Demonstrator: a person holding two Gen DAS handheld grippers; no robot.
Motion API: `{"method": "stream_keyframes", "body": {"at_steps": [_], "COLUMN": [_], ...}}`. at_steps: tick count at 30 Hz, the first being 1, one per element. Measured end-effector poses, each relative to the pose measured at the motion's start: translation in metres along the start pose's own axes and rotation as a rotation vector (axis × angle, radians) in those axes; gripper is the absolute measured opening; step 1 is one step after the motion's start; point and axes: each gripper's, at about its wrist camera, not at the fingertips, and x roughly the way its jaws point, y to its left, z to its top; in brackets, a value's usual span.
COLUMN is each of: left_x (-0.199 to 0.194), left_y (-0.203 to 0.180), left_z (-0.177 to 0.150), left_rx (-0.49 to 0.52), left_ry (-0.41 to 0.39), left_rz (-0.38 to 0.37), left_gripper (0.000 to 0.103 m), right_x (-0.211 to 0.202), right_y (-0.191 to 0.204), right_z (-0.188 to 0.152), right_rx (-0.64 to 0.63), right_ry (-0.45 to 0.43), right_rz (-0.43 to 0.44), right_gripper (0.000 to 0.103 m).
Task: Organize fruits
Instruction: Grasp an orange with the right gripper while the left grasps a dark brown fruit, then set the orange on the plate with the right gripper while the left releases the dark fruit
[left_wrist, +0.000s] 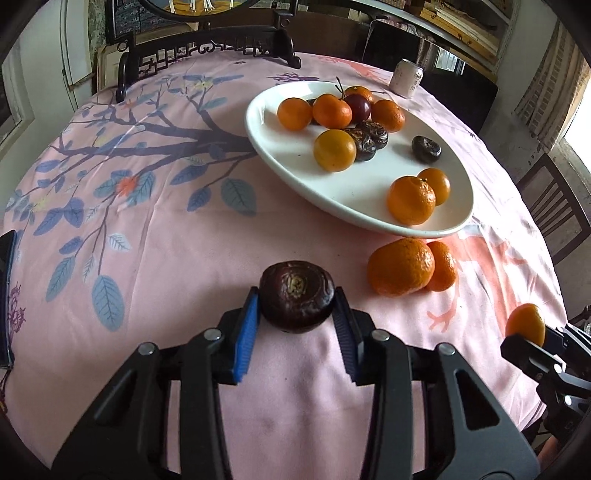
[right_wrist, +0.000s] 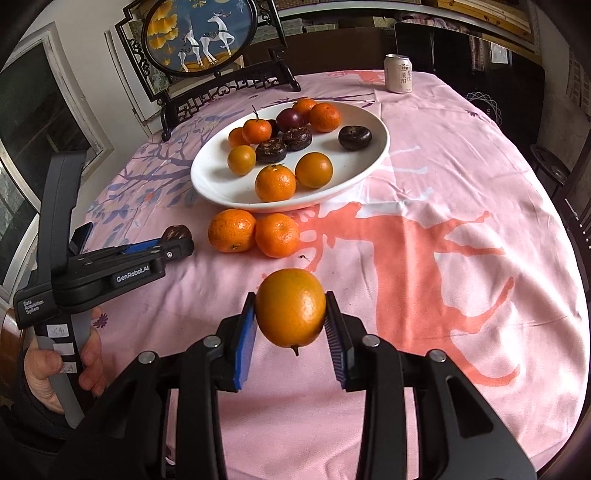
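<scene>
My left gripper (left_wrist: 296, 299) is shut on a dark water chestnut (left_wrist: 296, 295) and holds it just above the pink cloth, short of the white oval plate (left_wrist: 280, 162). My right gripper (right_wrist: 290, 314) is shut on a yellow-orange citrus fruit (right_wrist: 290, 308) above the cloth. That plate (right_wrist: 214, 177) holds several oranges and dark water chestnuts. Two tangerines (right_wrist: 255, 230) lie on the cloth by its near rim; they also show in the left wrist view (left_wrist: 410, 266). The left gripper with its chestnut shows in the right wrist view (right_wrist: 177, 236).
A white drink can (right_wrist: 398, 74) stands at the far side of the table. A framed round deer picture on a dark carved stand (right_wrist: 199, 40) stands at the far left edge. A dark phone (right_wrist: 81, 234) lies at the left. Chairs stand at the right.
</scene>
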Motion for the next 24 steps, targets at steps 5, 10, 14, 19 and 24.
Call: {"method": "stream_keyframes", "body": {"at_steps": [5, 10, 14, 19, 24], "left_x": [-0.028, -0.053, -0.064, -0.068, -0.068], "left_y": [-0.004, -0.011, -0.014, -0.017, -0.019], "left_z": [-0.014, -0.021, -0.022, -0.020, -0.015], "left_rx": [0.020, 0.052, 0.062, 0.065, 0.068], "left_ry": [-0.042, -0.092, -0.117, -0.124, -0.126], "left_rz": [-0.014, -0.021, -0.022, -0.025, -0.023], "left_gripper": [0.039, 0.039, 0.039, 0.039, 0.039], "right_x": [-0.001, -0.004, -0.008, -0.013, -0.013], "right_y": [0.008, 0.015, 0.018, 0.018, 0.015], "right_z": [0.001, 0.002, 0.003, 0.003, 0.006], "right_rx": [-0.016, -0.031, -0.038, -0.041, -0.037], "right_ry": [-0.005, -0.013, -0.024, -0.036, -0.039], "right_rz": [0.005, 0.010, 0.009, 0.006, 0.006], "right_gripper": [0.036, 0.036, 0.036, 0.036, 0.036]}}
